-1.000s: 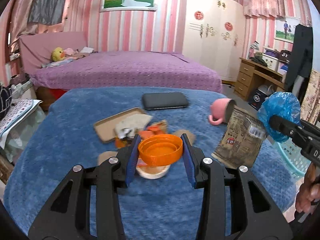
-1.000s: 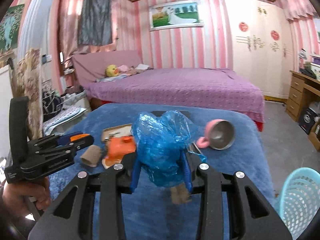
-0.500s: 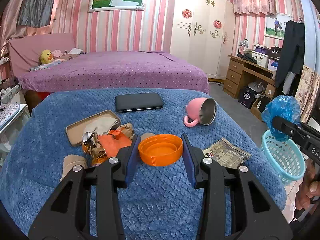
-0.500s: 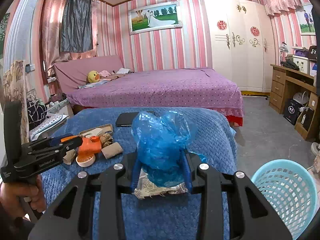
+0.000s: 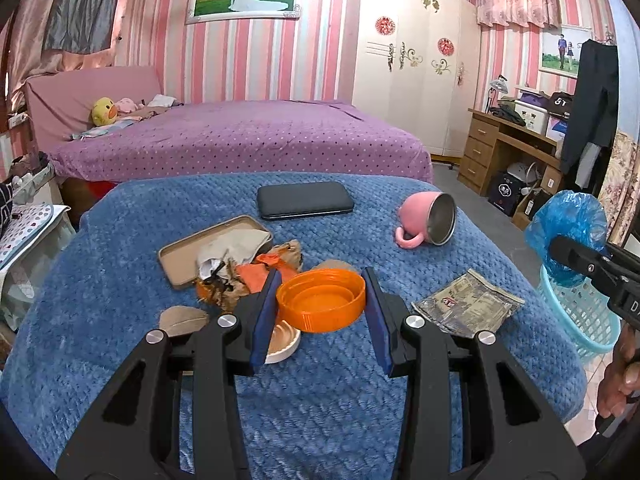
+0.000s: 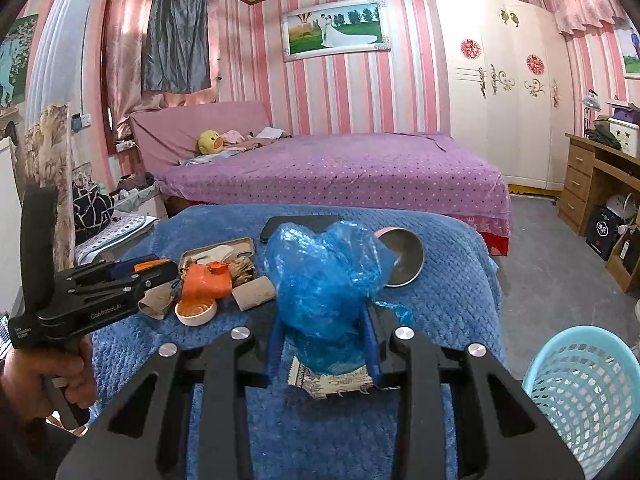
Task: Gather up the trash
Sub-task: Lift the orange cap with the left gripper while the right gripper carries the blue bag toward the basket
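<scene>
— Where's the trash?
— The left gripper (image 5: 320, 308) pinches an orange lid (image 5: 321, 299) above the blue blanket (image 5: 312, 408). The right gripper (image 6: 322, 340) is clamped on a crumpled blue plastic bag (image 6: 324, 280), near the light-blue basket (image 6: 580, 396) beside the table.
— What's left on the blanket?
— A foil packet (image 5: 468, 307), a cardboard roll (image 6: 254, 292), orange scraps in a pile (image 5: 256, 268), a tipped pink mug (image 5: 428, 225) and a dark phone (image 5: 305, 205).
— And the room?
— A purple bed (image 6: 340, 172), pink striped walls, a white wardrobe (image 5: 412, 76).
</scene>
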The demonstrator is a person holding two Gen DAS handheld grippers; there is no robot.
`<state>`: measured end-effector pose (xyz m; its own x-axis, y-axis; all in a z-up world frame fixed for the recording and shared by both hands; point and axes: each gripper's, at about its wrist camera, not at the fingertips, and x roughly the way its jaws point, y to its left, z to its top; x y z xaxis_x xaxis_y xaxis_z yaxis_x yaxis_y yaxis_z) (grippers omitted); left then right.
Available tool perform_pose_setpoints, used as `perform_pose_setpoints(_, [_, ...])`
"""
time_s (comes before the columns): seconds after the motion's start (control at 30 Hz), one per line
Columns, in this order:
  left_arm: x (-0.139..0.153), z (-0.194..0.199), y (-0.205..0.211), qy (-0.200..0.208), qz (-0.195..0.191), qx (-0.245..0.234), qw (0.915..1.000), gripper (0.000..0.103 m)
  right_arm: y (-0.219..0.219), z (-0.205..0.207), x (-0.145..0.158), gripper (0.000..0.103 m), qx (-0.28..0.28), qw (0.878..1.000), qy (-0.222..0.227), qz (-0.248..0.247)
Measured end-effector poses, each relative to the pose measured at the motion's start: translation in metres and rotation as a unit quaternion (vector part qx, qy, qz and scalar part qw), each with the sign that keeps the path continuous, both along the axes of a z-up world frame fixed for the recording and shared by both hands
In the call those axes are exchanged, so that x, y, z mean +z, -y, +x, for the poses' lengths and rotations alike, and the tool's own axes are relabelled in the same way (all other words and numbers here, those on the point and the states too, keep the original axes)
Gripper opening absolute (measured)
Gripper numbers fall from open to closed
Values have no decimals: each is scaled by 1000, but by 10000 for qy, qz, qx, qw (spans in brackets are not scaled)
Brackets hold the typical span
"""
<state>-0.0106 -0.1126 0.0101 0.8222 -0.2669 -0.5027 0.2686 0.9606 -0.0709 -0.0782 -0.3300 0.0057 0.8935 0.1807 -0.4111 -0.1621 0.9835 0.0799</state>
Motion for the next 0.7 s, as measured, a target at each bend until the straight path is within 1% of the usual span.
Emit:
perform_pose_setpoints(0.17, [2, 0, -3, 21, -54, 36, 10000, 40, 2, 0, 0, 32, -56, 10000, 17, 1])
perform_pose_setpoints(0.27, [1, -1, 1, 25, -32, -7, 10000, 40, 6, -2, 1, 32, -96, 9999, 35, 5])
perform_pose_setpoints(0.4, [4, -3, 4, 76, -95, -41, 9999, 40, 12, -2, 0, 32, -167, 9999, 34, 9])
perform_pose_setpoints(0.7, [6, -5, 10, 115, -116, -129, 9998, 40, 12, -2, 1, 32, -229, 9997, 49, 3])
